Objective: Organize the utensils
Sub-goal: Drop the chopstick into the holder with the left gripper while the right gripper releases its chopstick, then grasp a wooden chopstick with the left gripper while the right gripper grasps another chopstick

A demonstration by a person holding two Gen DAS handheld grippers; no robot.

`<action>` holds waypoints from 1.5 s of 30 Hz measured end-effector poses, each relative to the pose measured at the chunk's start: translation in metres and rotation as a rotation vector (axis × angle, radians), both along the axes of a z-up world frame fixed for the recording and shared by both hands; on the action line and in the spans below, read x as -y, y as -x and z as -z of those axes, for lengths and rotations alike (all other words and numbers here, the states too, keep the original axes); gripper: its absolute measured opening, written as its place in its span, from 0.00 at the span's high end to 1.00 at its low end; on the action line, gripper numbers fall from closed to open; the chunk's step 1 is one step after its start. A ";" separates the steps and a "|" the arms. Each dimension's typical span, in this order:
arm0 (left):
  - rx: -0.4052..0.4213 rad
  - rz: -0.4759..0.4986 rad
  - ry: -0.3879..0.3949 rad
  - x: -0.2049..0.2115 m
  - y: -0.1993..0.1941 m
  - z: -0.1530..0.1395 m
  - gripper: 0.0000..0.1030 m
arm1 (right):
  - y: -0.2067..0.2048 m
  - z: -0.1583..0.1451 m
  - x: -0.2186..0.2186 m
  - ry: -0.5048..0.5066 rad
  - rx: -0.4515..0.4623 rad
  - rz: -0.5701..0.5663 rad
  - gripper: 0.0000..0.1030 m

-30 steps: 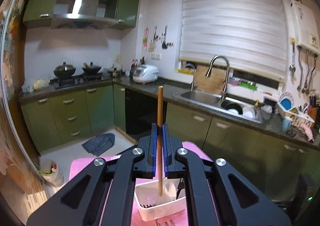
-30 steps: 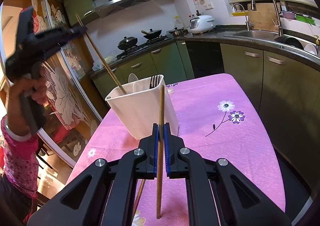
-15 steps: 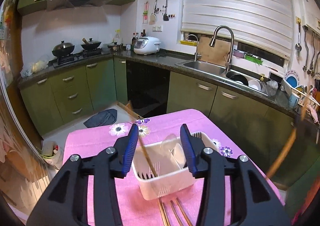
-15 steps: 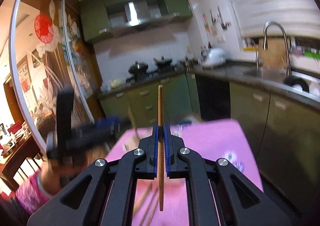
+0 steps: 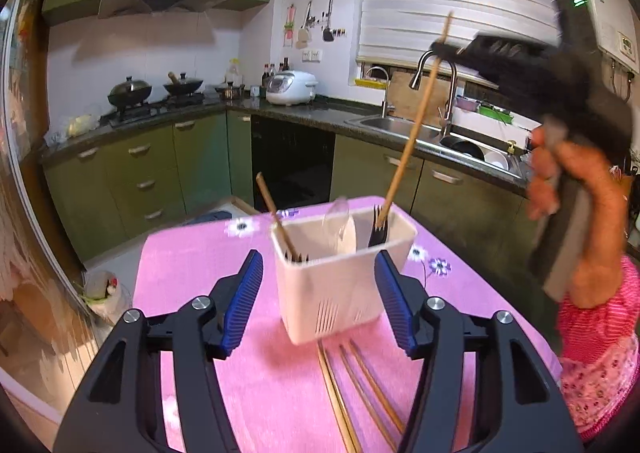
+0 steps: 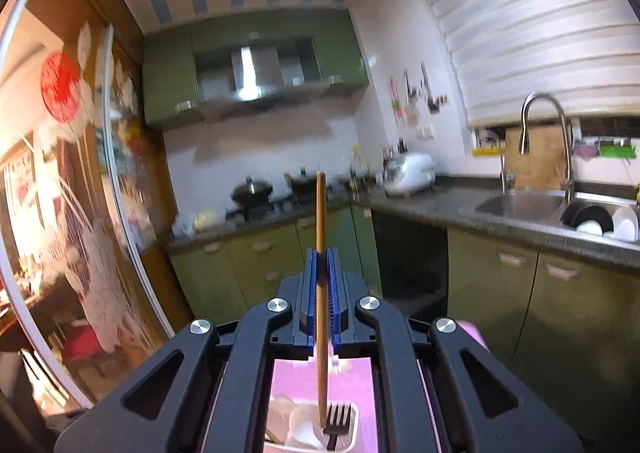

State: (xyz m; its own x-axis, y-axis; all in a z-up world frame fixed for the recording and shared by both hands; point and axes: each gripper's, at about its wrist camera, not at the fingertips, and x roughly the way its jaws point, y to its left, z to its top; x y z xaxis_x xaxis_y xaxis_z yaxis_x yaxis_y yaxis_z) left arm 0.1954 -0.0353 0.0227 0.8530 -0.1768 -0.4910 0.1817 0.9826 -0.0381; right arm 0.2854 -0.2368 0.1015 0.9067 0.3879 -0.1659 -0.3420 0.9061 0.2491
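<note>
Fingers (image 6: 334,285) of the right gripper (image 6: 321,285) are clamped on a wooden chopstick (image 6: 321,237), its lower tip inside the white utensil holder (image 5: 340,285) beside a black fork (image 6: 338,423). Left gripper (image 5: 320,301) fingers (image 5: 242,297) stand wide apart, either side of the holder, touching nothing. Another chopstick (image 5: 276,219) leans in the holder's other end, and three more chopsticks (image 5: 360,393) lie on the pink tabletop (image 5: 192,261) near its front edge.

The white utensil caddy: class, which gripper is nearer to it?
Left. The left gripper is open, its fingers flanking the white utensil caddy; the right gripper is high above, lowering a chopstick into it.
</note>
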 end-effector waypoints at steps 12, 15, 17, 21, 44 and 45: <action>-0.136 -0.021 0.034 -0.005 0.003 0.051 0.43 | -0.015 0.095 -0.033 0.150 -0.188 -0.053 0.78; -0.174 -0.031 0.020 -0.002 0.002 0.069 0.42 | 0.007 0.102 -0.018 0.137 -0.159 -0.027 0.74; -0.200 -0.041 -0.002 -0.002 -0.001 0.080 0.42 | 0.028 0.104 -0.003 0.108 -0.141 -0.018 0.72; -0.300 -0.055 -0.030 0.003 -0.013 0.114 0.42 | 0.082 0.121 0.036 0.070 -0.126 0.037 0.63; -0.416 -0.074 -0.119 0.013 -0.034 0.168 0.40 | 0.118 0.194 0.092 -0.052 -0.350 0.060 0.63; -0.419 -0.076 -0.120 0.013 -0.034 0.168 0.39 | 0.117 0.194 0.086 -0.039 -0.358 0.048 0.63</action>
